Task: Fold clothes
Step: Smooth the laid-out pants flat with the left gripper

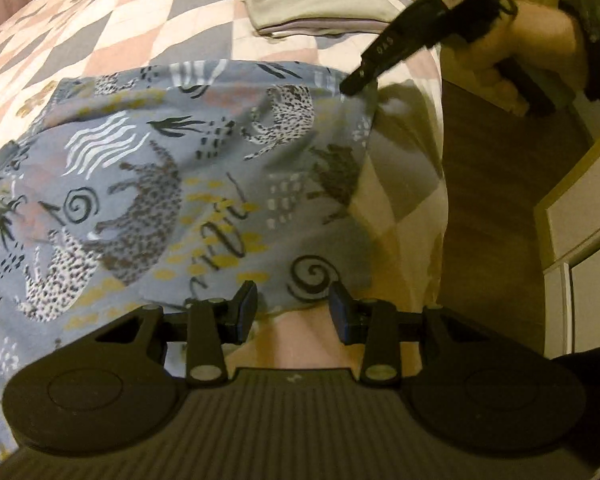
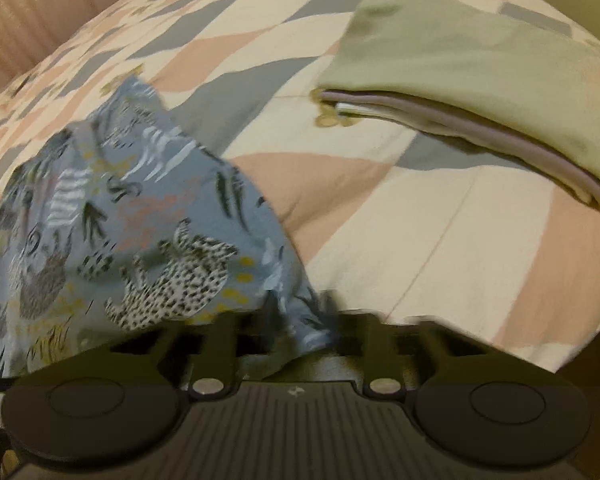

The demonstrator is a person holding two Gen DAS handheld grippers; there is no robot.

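A blue-grey cloth printed with leopards and spirals (image 1: 172, 184) lies spread on the bed near its right edge. My left gripper (image 1: 294, 304) stands open at the cloth's near hem, a finger on either side of a spiral print. My right gripper (image 1: 356, 82), held by a hand (image 1: 540, 44), is shut on the cloth's far right corner. In the right wrist view the same cloth (image 2: 148, 240) bunches up to the left, and a fold of it runs between the blurred fingers of the right gripper (image 2: 300, 328).
A folded stack with a pale green garment on top (image 1: 316, 4) (image 2: 480, 80) rests farther back on the checkered quilt (image 1: 140, 12) (image 2: 440, 248). Wooden floor (image 1: 488, 184) and a white cabinet (image 1: 580, 240) lie to the right of the bed.
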